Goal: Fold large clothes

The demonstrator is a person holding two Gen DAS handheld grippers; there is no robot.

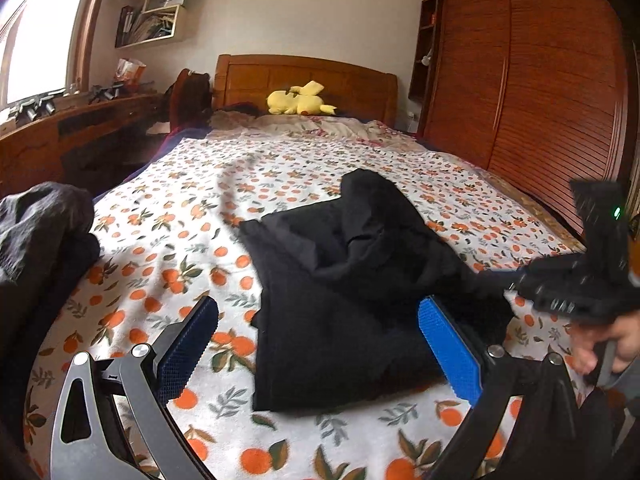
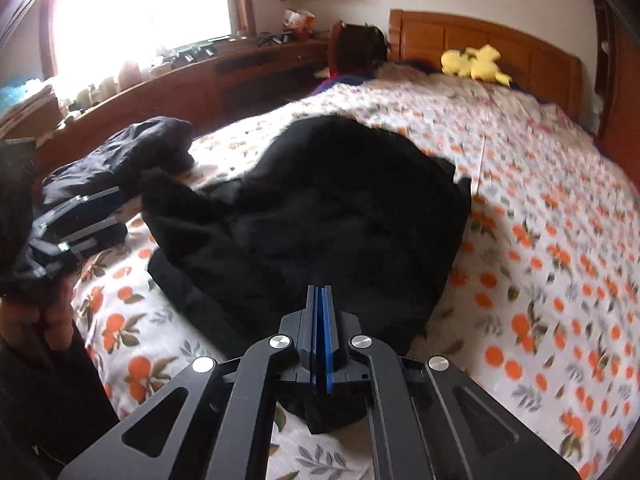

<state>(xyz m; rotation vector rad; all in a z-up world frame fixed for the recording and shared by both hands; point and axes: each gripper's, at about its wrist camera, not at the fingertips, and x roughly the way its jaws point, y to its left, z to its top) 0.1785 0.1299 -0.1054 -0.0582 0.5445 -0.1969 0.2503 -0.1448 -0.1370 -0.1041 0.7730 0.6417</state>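
Note:
A large black garment (image 1: 340, 280) lies partly folded on the orange-print bedspread (image 1: 180, 208). It also shows in the right wrist view (image 2: 320, 216). My left gripper (image 1: 316, 344) is open, its blue pads (image 1: 448, 348) wide apart over the garment's near edge, holding nothing. My right gripper (image 2: 321, 304) is shut on the garment's near edge; a fold of black cloth hangs below the closed fingers. In the left wrist view the right gripper's body (image 1: 580, 280) is at the far right, blurred.
Another dark pile of clothes (image 1: 36, 232) lies at the bed's left edge; it also shows in the right wrist view (image 2: 120, 156). A yellow plush toy (image 1: 300, 100) lies by the wooden headboard (image 1: 304, 76). A wardrobe (image 1: 540, 80) stands on the right, a desk (image 1: 60, 136) on the left.

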